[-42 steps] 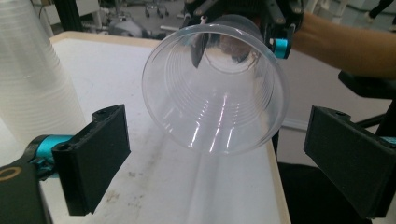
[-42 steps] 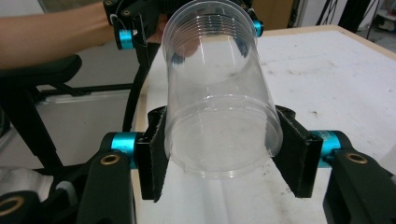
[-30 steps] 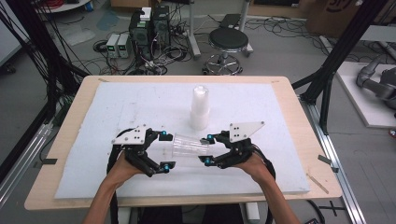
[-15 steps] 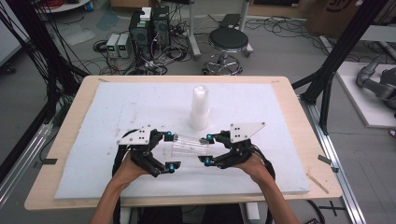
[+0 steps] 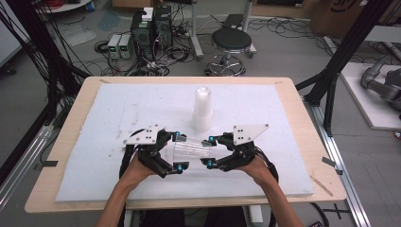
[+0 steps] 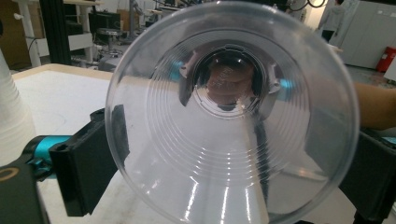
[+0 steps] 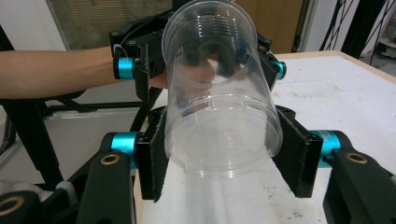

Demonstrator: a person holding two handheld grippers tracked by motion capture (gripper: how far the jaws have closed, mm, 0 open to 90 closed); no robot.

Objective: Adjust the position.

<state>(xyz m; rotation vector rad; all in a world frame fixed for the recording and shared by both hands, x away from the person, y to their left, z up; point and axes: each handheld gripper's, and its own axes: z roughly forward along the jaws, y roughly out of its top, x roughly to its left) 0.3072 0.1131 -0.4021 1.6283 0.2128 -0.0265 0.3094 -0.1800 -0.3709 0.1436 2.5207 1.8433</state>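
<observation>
1. The clear, ribbed plastic cup lies on its side in the air just above the white foam-covered worktop, spanning the gap between the two hands, a little in front of the tall white stack of cups.
2. The right hand-held gripper is clamped on the cup's closed base end; in the right gripper view both black pads press the cup's wall.
3. The left hand-held gripper stands around the rim end. In the left gripper view the open mouth of the cup faces the camera and a jaw sits close against each side, but whether the pads actually bear on the rim I cannot tell.
4. The step in hand looks like a hand-over or a pulling-apart of nested cups, with the right side anchoring.
5. The next move calls for the left jaws to settle firmly on the rim without crushing the thin wall, then a straight pull along the cup's axis.
</observation>
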